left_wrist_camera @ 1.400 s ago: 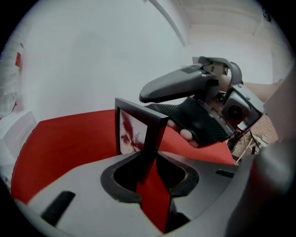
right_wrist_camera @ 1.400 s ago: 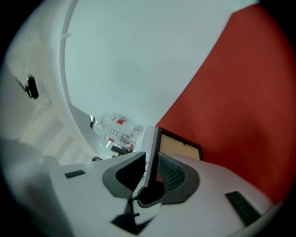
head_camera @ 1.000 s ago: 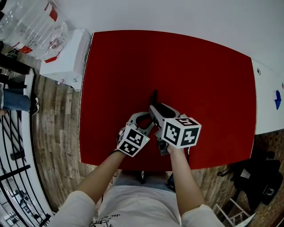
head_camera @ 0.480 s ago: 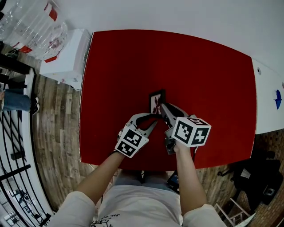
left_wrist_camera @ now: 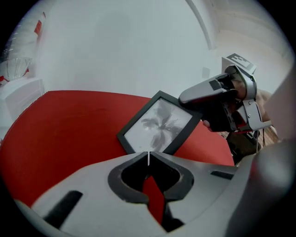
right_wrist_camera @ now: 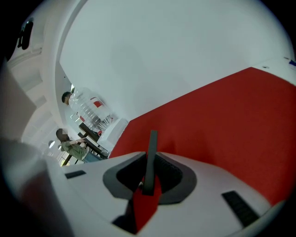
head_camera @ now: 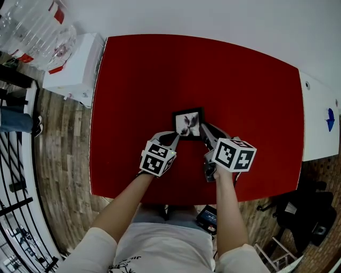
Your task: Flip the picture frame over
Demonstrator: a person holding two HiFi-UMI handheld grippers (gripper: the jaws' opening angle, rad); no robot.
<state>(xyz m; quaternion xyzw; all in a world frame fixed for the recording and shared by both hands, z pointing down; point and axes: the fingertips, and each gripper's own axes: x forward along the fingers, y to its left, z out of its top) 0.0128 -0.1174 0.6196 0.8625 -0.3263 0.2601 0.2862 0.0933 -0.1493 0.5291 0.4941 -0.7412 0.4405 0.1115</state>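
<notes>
No words or numbers can be read; red labels [head_camera: 57, 13] on the water bottles [head_camera: 29, 32] are too small

The picture frame [head_camera: 188, 123] lies on the table's [head_camera: 160, 74] near half.

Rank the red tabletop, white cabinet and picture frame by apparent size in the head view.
1. red tabletop, largest by far
2. white cabinet
3. picture frame, clearly smallest

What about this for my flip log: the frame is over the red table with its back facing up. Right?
No. The frame is over the red table with its picture side facing up; the head view shows it.
</notes>
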